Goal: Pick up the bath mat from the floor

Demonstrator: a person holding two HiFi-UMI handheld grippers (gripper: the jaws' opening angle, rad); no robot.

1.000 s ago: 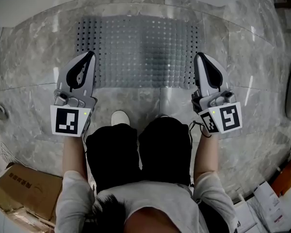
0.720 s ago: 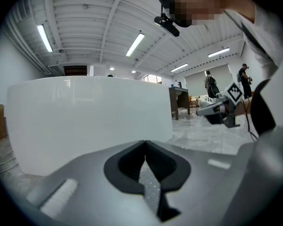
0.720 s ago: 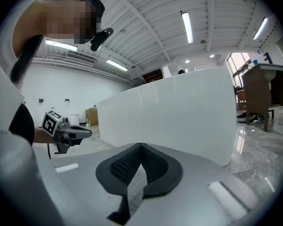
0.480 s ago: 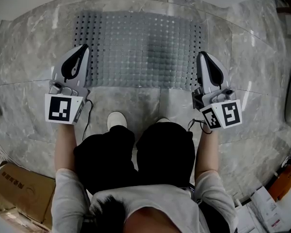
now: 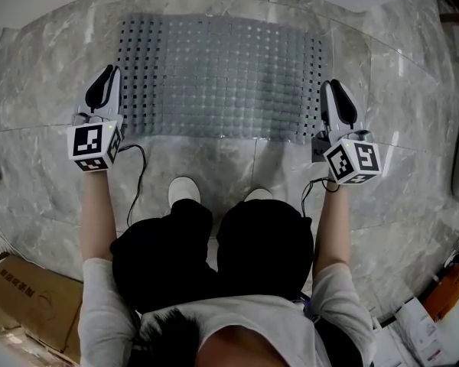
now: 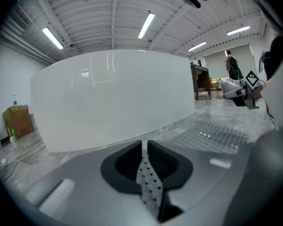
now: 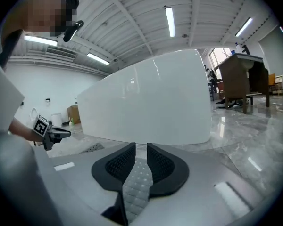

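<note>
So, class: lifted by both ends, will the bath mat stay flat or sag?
Probably sags: the bath mat looks thin, lying flush on the floor. Its many holes suggest lightness; the studded surface should resist slipping.

We look down on a grey, veined marble floor laid in large tiles. At its lower left lies a brown cardboard box. At the lower right, white papers sit beside something orange. 2 white shoe tips show just ahead of black trousers. In the gripper views we see a broad, glossy white panel under a ribbed ceiling with strip lights. A wooden desk stands off to its right.
</note>
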